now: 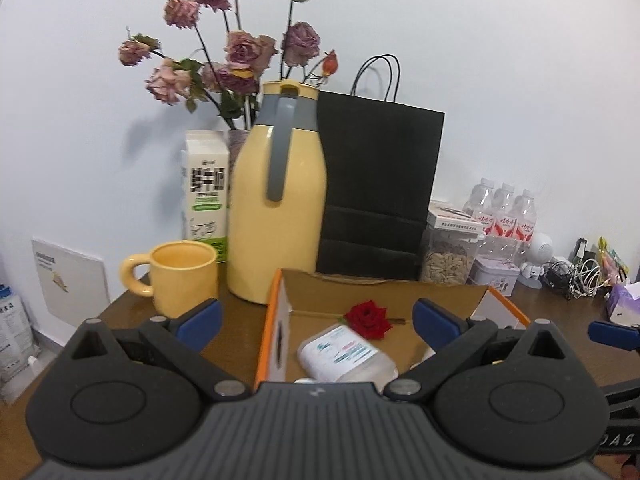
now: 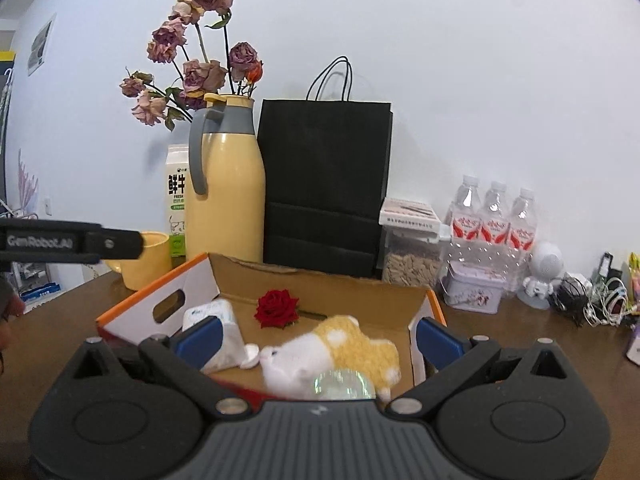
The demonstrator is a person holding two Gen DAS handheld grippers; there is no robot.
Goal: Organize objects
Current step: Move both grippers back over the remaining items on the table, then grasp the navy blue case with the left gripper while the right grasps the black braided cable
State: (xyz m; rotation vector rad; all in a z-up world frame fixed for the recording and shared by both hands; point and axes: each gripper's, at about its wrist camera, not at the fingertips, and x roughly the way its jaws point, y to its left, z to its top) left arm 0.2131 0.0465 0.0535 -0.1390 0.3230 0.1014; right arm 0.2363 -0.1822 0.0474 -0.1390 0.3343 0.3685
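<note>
Tabletop box (image 2: 426,306) beyond right gripper (image 2: 316,338)

Dried roses (image 1: 240,52) behind yellow flask (image 1: 280,200), black paper bag (image 1: 380,188), milk ctn (image 1: 206,188), water btls (image 2: 494,216)

Open orange-edged cardboard box (image 2: 424,308) was reachable from above; tall yellow thermos jug (image 2: 226,192), black paper bag (image 2: 324,184) blocked far side.

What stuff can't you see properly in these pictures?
- Left wrist view: the white plastic bottle in the orange-edged cardboard box is partly covered by the gripper body.
- Right wrist view: the yellow-and-white plush toy is cut off below by the gripper body.
- Right wrist view: the yellow ceramic mug sits partly behind the other gripper's black arm.
</note>
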